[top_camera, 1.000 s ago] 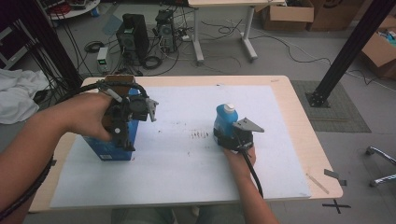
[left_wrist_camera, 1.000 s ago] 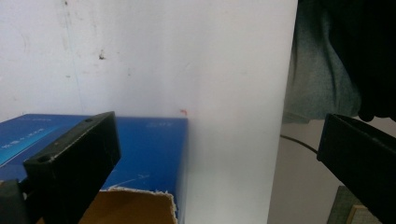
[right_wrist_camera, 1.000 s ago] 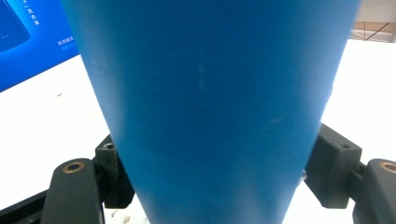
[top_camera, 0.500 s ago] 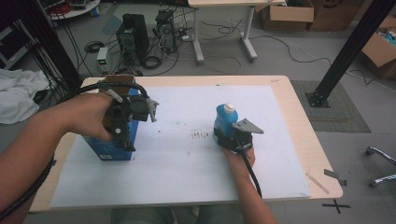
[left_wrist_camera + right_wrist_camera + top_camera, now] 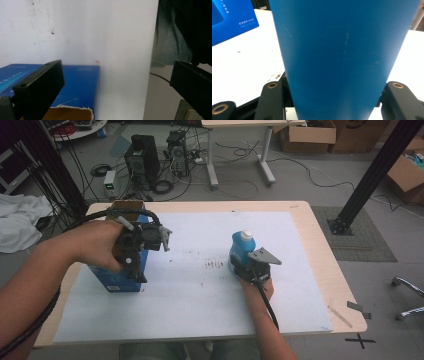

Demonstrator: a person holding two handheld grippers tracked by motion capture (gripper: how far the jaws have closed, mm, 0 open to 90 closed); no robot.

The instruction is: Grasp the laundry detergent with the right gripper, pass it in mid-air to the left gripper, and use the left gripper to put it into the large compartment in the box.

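A blue bottle (image 5: pixel 242 247) with a white cap stands upright on the white sheet (image 5: pixel 200 295), right of centre. My right gripper (image 5: pixel 239 266) has just been closing and is now shut on the bottle's lower body. In the right gripper view the bottle (image 5: pixel 342 57) sits between the right gripper's (image 5: pixel 334 100) two black jaws. At the left stands a blue box (image 5: pixel 117 280) with an open cardboard top. My left gripper (image 5: pixel 132 270) points down at it, open. In the left gripper view the left gripper's (image 5: pixel 115 85) jaws stand wide apart, the left one over the box (image 5: pixel 77 85).
The wooden table (image 5: pixel 320 245) ends just right of the sheet, and a thin strip (image 5: pixel 340 316) lies near its front right corner. On the floor behind are computer towers (image 5: pixel 145 160) and cables. A black slanted post (image 5: pixel 370 180) stands right; white cloth (image 5: pixel 20 225) lies left.
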